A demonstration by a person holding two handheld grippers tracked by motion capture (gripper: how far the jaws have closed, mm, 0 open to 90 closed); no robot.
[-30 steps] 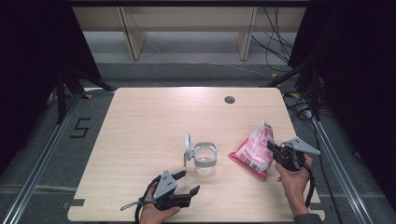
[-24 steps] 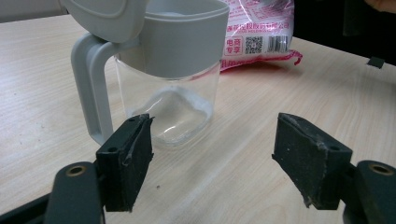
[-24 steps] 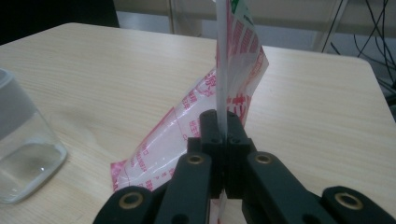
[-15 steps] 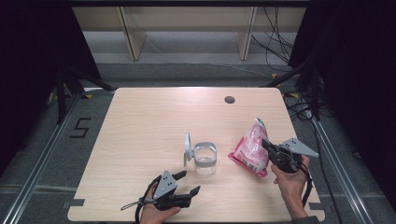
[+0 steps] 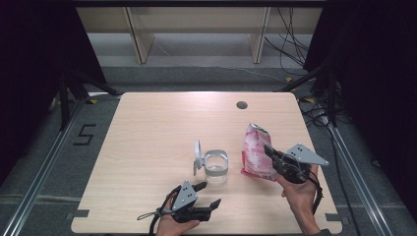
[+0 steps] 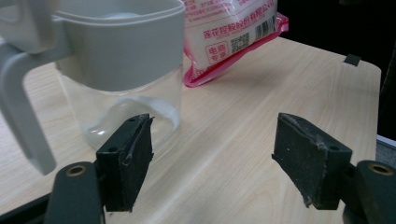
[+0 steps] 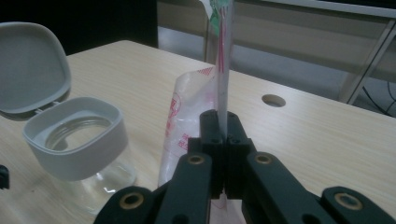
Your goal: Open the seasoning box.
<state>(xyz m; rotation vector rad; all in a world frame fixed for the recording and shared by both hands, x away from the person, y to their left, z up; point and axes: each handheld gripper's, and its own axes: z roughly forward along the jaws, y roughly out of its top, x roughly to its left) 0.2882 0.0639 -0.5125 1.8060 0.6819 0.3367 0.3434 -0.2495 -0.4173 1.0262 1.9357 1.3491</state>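
A: Bag (image 5: 256, 153), pink and white, pinched by its edge in the right gripper (image 5: 271, 153), jaws closed tight on the plastic. Held upright, near the right side of the tabletop (image 5: 147, 123), lower end close to the wood; cannot tell whether touching or just off it.

B: Agreed. Seen along the right gripper (image 7: 223, 140), a thin sealed seam of the bag (image 7: 187, 116) standing straight up out of the closed jaws, printed side turned toward the jar.

A: Jar (image 5: 216, 166) then: clear, grey collar around the mouth, standing just left of the bag, a small gap between them. Lid (image 5: 197, 156) flipped open, hinged up on the jar's left side.

B: Mouth of the jar (image 7: 77, 140) open and uncovered, lid (image 7: 30, 70) tilted back behind it. Something white at the bottom, too unclear to name.

A: Left gripper (image 5: 207, 194) low at the near edge of the tabletop, held in the left hand (image 5: 174, 226), jaws spread wide with nothing between them.

B: Confirmed from the left gripper (image 6: 212, 154) itself: bare wood between the two pads, jar (image 6: 121, 79) just beyond the left pad, not touched. Bag (image 6: 229, 32) behind and to the right of the jar, its lower corner hanging above the wood.
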